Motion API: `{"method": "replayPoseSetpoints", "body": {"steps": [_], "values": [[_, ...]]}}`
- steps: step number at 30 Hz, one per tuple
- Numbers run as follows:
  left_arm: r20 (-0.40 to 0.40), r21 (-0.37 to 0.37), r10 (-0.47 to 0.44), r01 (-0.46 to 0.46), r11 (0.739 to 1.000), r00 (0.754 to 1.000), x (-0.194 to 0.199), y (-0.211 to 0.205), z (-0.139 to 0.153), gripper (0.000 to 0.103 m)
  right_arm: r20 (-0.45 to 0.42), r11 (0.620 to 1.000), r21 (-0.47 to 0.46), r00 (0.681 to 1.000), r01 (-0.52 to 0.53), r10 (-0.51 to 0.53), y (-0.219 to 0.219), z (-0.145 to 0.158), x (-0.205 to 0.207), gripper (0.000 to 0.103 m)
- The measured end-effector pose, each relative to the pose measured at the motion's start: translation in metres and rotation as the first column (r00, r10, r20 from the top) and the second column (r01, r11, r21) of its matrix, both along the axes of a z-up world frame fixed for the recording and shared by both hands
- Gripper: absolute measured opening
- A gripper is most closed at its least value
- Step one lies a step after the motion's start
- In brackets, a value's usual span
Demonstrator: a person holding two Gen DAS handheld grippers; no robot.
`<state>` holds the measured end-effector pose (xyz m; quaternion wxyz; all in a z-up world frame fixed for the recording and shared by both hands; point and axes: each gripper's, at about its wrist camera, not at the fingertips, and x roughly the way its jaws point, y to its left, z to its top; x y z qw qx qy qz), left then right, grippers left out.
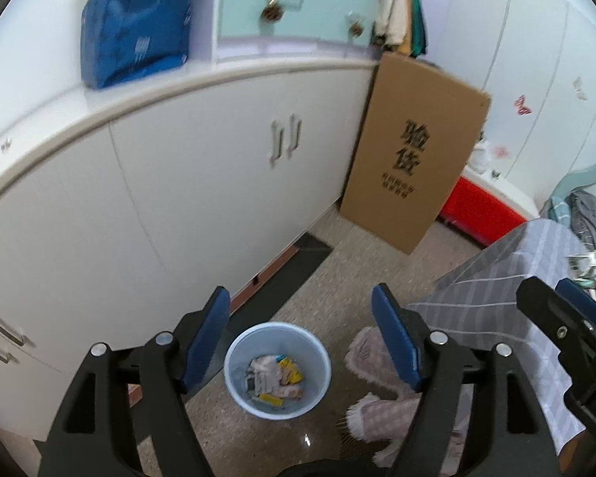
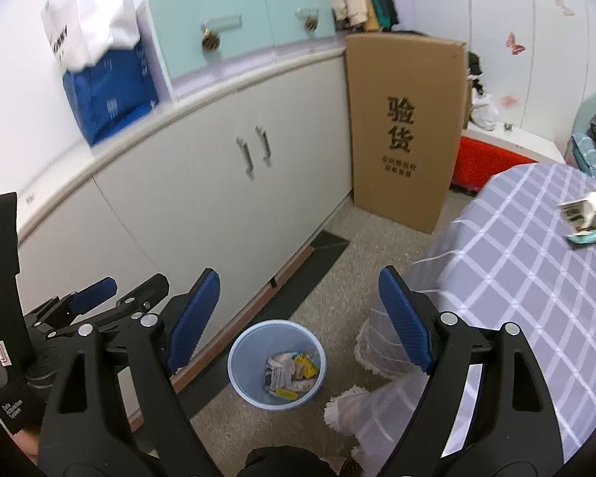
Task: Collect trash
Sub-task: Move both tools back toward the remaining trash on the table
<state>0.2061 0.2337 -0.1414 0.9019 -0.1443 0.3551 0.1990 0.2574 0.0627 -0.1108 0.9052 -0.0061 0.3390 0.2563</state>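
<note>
A light blue trash bin [image 1: 277, 369] stands on the floor beside the white cabinet and holds several wrappers [image 1: 276, 379]. It also shows in the right wrist view [image 2: 277, 363], with wrappers inside [image 2: 292, 373]. My left gripper [image 1: 300, 336] is open and empty, held above the bin. My right gripper [image 2: 300, 322] is open and empty, also above the bin. More trash pieces [image 2: 588, 218] lie on the checked tablecloth at the right. The right gripper shows at the left wrist view's right edge [image 1: 564, 318]; the left gripper shows at the right wrist view's left [image 2: 99, 298].
A long white cabinet [image 1: 178, 183] runs along the left. A tall cardboard box [image 1: 413, 151] leans at its end. A table with a grey checked cloth [image 2: 536, 278] fills the right. Pink slippers [image 1: 377, 413] lie beside the bin. A red box [image 1: 476, 210] sits behind.
</note>
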Motion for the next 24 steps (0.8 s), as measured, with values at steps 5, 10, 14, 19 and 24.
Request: {"method": "replayPoseSetpoints", "body": {"steps": [5,10,14,19,24], "values": [[0.036,0.032,-0.096,0.095,0.995,0.995,0.006,-0.06,0.024,0.075,0.04,0.996,0.031,0.996,0.078,-0.079,-0.059,0.025,-0.01,0.084],[0.056,0.044,-0.248,0.246,0.968,0.967,0.021,-0.133,0.044,0.075,0.063,0.982,0.056,0.981,0.182,-0.186,-0.133,0.04,-0.012,0.084],[0.045,0.048,-0.349,0.347,0.937,0.936,0.042,-0.188,0.051,0.077,0.068,0.955,0.083,0.954,0.286,-0.291,-0.203,0.044,-0.01,0.085],[0.015,0.058,-0.442,0.441,0.896,0.897,0.074,-0.249,0.05,0.077,0.052,0.909,0.099,0.91,0.405,-0.411,-0.278,0.04,-0.003,0.086],[-0.014,0.065,-0.523,0.523,0.85,0.852,0.108,-0.297,0.044,0.077,0.025,0.868,0.087,0.869,0.49,-0.493,-0.334,0.038,0.016,0.087]]}}
